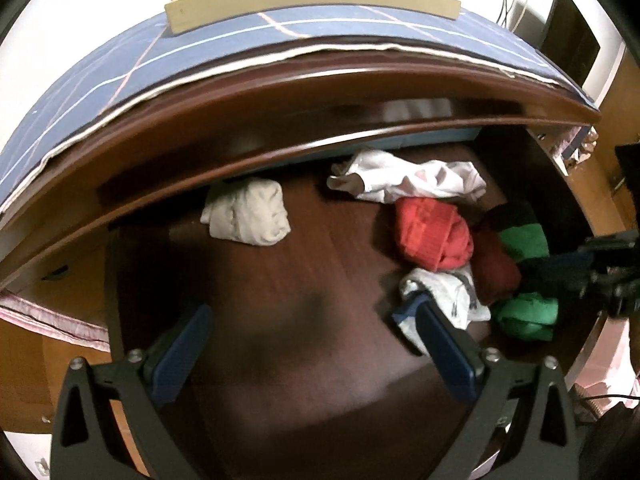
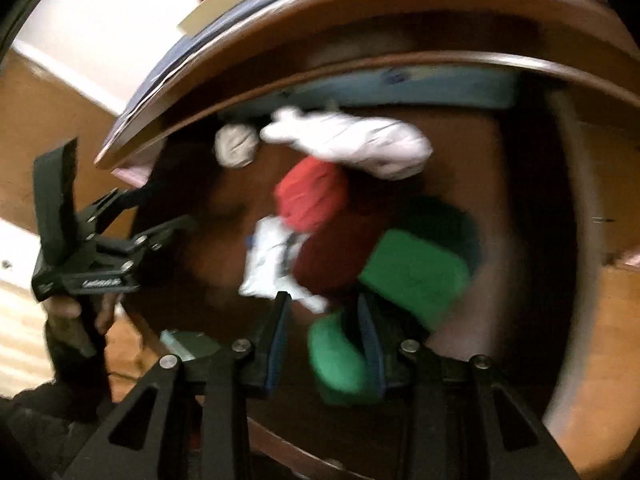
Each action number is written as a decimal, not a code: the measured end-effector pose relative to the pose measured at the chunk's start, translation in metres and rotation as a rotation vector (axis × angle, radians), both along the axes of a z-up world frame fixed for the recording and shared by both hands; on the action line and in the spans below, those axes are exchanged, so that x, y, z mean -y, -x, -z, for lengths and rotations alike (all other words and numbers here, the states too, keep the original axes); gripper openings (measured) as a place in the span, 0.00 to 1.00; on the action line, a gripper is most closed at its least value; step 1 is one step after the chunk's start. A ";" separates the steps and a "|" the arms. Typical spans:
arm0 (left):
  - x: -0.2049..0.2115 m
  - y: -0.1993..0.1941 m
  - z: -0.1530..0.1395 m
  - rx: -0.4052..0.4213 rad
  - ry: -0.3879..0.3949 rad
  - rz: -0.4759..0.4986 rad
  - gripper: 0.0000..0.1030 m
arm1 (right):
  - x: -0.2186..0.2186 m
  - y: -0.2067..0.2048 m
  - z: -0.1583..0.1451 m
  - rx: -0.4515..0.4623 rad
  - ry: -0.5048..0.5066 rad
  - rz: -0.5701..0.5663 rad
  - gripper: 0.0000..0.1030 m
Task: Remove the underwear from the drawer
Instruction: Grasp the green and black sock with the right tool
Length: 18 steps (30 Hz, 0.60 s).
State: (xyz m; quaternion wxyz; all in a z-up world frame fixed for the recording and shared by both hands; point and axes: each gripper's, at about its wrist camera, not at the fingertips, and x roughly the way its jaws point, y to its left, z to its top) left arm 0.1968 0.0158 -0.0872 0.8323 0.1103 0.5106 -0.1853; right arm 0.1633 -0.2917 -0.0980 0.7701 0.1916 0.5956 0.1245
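Left claw (image 1: pixel 304 332): jaws wide apart, empty, over bare drawer (image 1: pixel 280 360) floor; keep it clear.

Right claw (image 2: pixel 325 320): narrow gap, green underwear (image 2: pixel 340 360) between pads; grip looks likely, blur prevents certainty. Advice: lift straight up so neighbours not dragged.

Green piece: soft, bunched, at drawer front right beside maroon bundle (image 2: pixel 332 256).

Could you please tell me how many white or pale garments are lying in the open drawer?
3: a cream bundle back left, a white garment at the back, a white patterned one nearer the front. More may be hidden.
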 end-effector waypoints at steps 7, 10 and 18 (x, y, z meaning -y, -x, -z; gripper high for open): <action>0.015 -0.006 -0.002 -0.049 0.057 0.033 1.00 | 0.020 -0.002 0.008 -0.070 0.075 0.086 0.38; 0.030 -0.003 -0.004 -0.040 0.043 0.065 1.00 | 0.010 -0.009 0.021 -0.116 0.082 0.058 0.41; 0.058 0.000 0.001 -0.059 -0.004 0.135 1.00 | 0.003 -0.020 0.044 -0.190 0.064 0.056 0.52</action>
